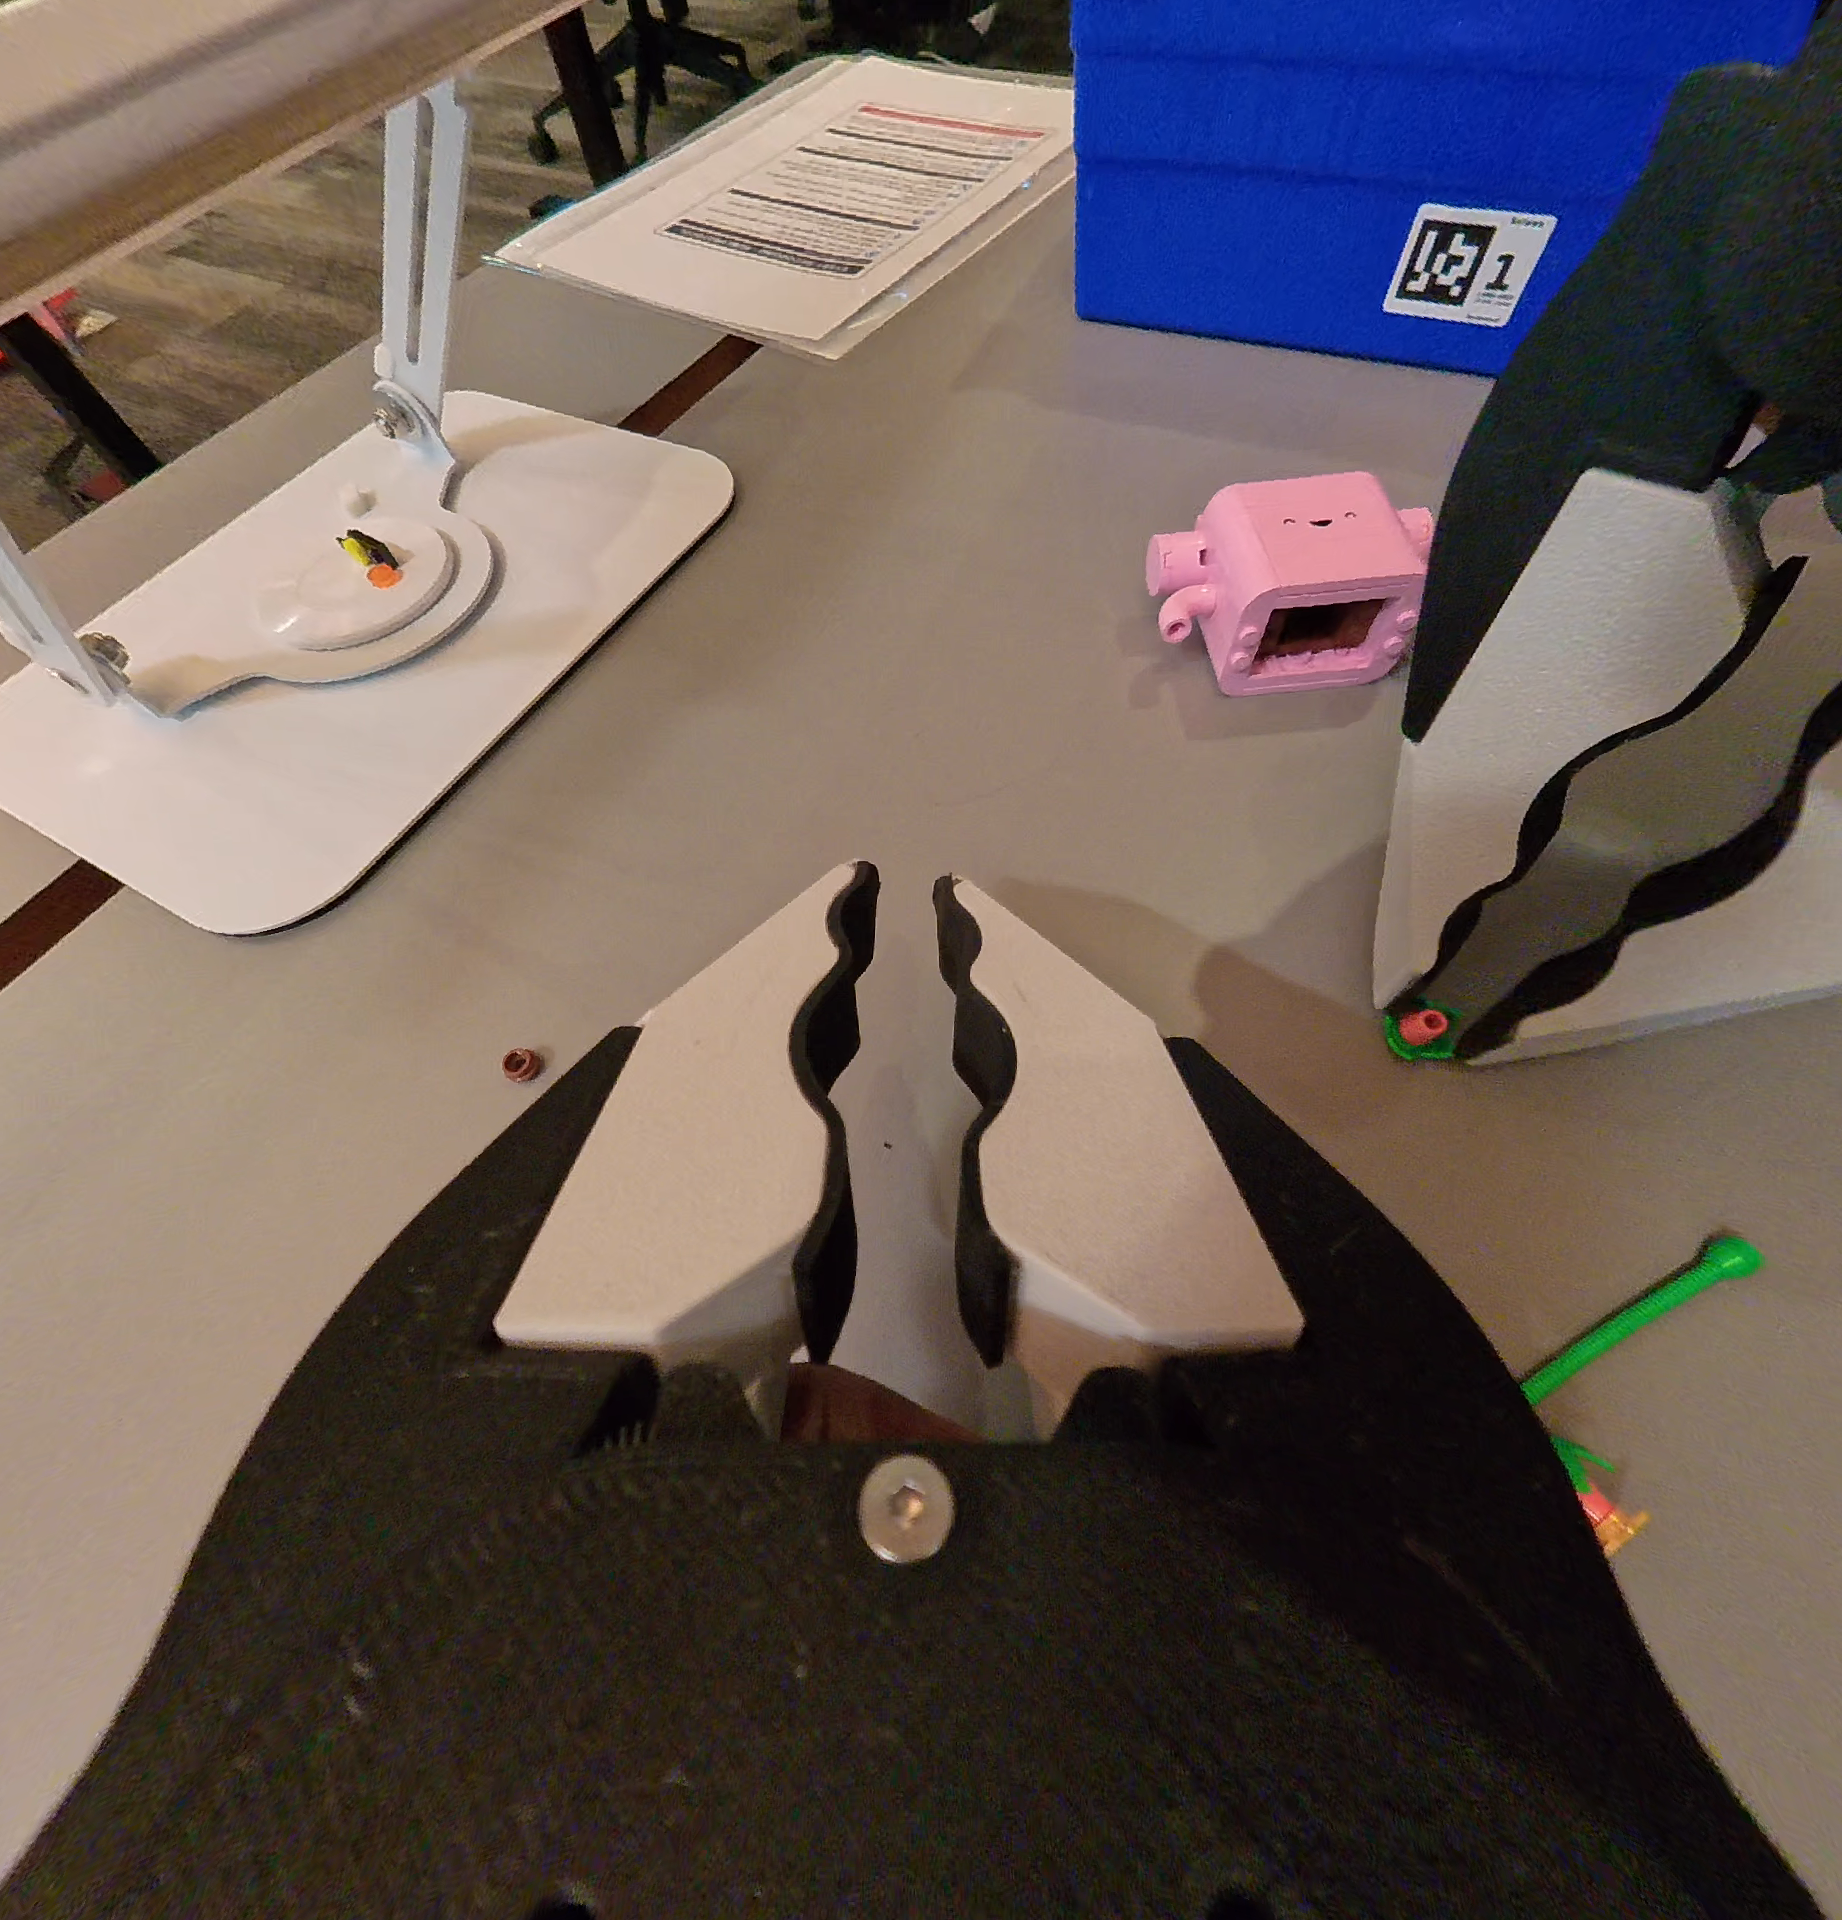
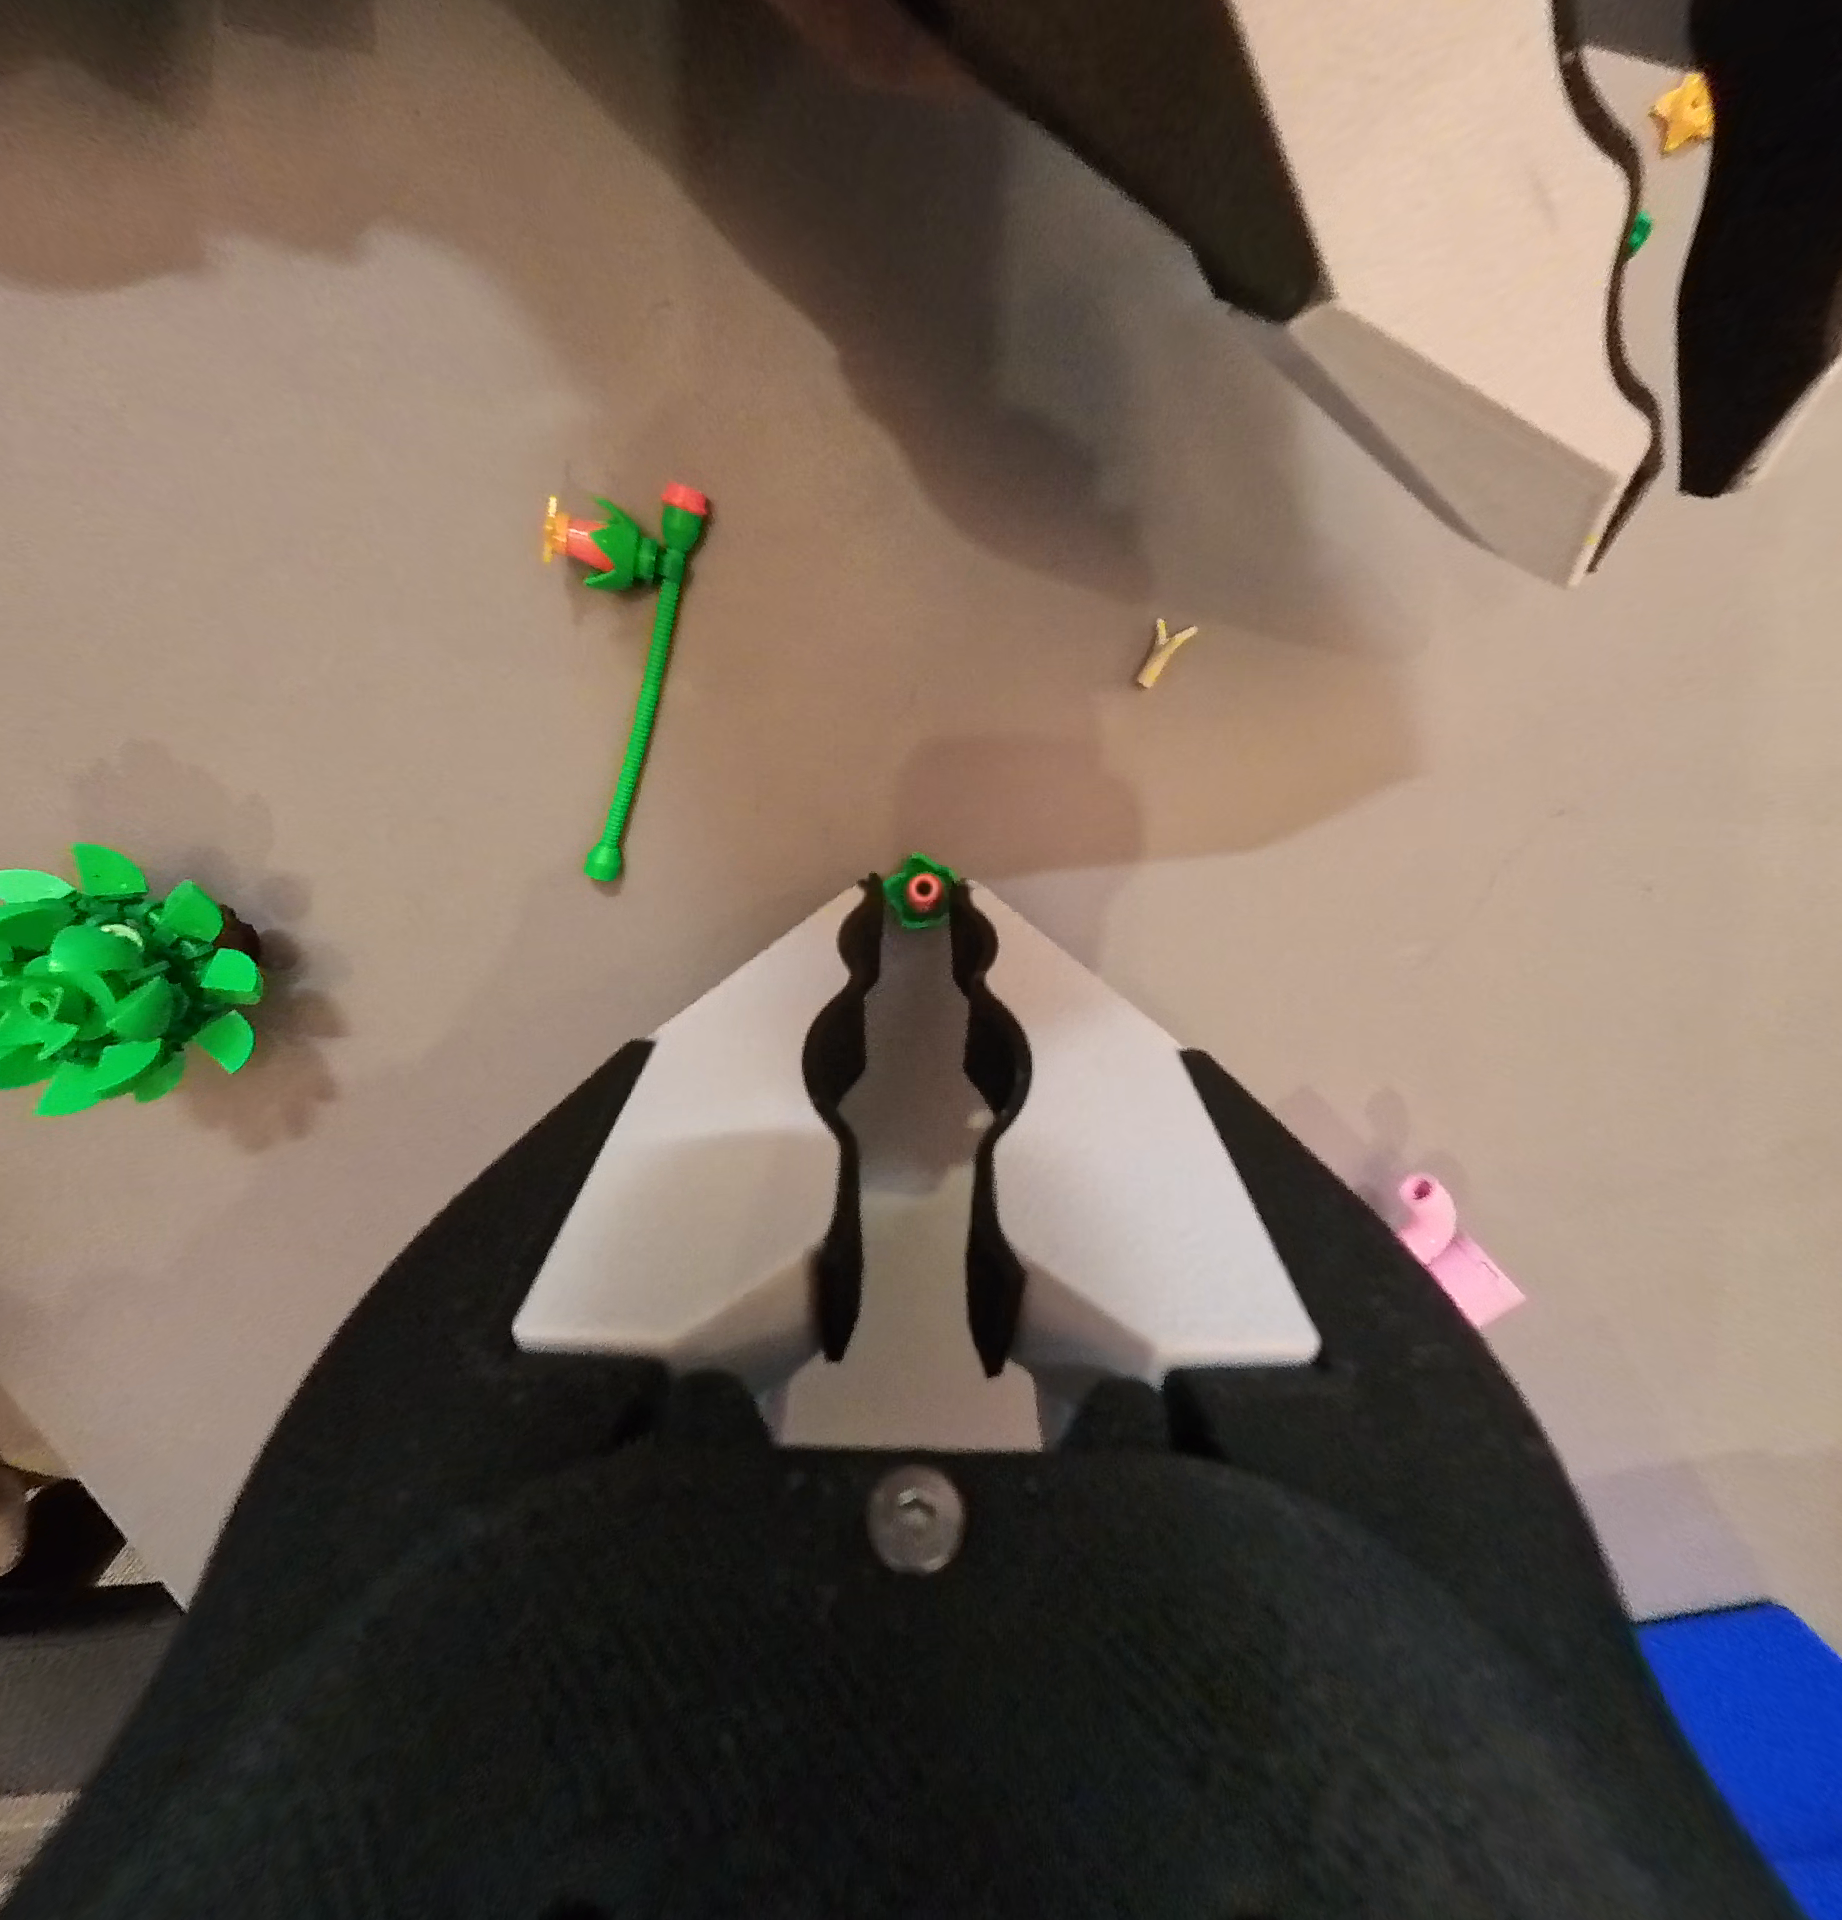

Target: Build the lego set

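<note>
My right gripper points down at the grey table, shut on a small green bud piece with a red centre at its fingertips. It also shows in the left wrist view, with the bud touching the table. My left gripper hovers low over the table, its jaws a narrow gap apart and empty; it shows at the top right of the right wrist view. A green stem with a red bud and a flower lies left of the right gripper. A pink pot lies on its side beyond.
A green leafy plant, a pale Y-shaped piece and a yellow star piece lie on the table. A small brown ring lies left of my left gripper. A white stand, papers and a blue box stand at the back. Left tips to right tips: about 11 cm. My right gripper's tips are some 11 cm from the pink pot.
</note>
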Demonstrator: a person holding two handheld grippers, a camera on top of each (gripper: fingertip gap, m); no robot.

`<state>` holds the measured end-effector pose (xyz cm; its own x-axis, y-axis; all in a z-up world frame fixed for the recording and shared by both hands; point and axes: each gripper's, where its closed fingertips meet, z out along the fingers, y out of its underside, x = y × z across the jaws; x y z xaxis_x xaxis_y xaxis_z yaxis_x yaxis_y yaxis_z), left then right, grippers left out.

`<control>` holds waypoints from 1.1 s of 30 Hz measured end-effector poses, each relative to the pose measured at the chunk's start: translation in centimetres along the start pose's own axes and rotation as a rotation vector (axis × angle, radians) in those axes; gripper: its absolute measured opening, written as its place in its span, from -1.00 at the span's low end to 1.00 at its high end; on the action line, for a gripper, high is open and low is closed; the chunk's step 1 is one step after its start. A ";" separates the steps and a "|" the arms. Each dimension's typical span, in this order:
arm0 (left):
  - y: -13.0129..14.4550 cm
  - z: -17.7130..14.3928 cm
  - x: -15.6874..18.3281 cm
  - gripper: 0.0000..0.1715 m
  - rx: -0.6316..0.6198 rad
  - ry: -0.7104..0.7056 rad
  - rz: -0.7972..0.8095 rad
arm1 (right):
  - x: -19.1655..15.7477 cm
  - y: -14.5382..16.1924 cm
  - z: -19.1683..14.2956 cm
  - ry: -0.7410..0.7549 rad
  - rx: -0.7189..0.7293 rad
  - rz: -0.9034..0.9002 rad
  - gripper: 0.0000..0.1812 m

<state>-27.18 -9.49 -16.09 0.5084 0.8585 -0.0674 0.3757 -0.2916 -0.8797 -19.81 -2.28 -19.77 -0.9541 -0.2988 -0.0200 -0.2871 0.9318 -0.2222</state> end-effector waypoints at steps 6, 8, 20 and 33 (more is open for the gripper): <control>0.0 0.0 0.0 -0.89 -0.002 0.005 -0.004 | 0.1 -0.2 -0.4 0.000 0.019 -0.005 -0.87; 0.0 0.0 0.0 -0.89 -0.004 0.006 -0.005 | 0.2 -0.4 -0.7 0.005 0.029 -0.004 -0.88; 0.0 0.1 -0.1 -0.89 -0.006 0.010 -0.010 | 0.3 -0.2 -0.8 -0.044 0.044 0.023 -0.95; 0.1 0.2 0.0 -0.89 -0.014 0.008 -0.002 | 0.2 -0.1 -0.5 -0.054 0.018 0.013 -0.97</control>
<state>-27.30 -9.45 -16.30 0.5136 0.8558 -0.0620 0.3874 -0.2958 -0.8732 -20.03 -2.36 -19.22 -0.9515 -0.2982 -0.0753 -0.2732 0.9319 -0.2387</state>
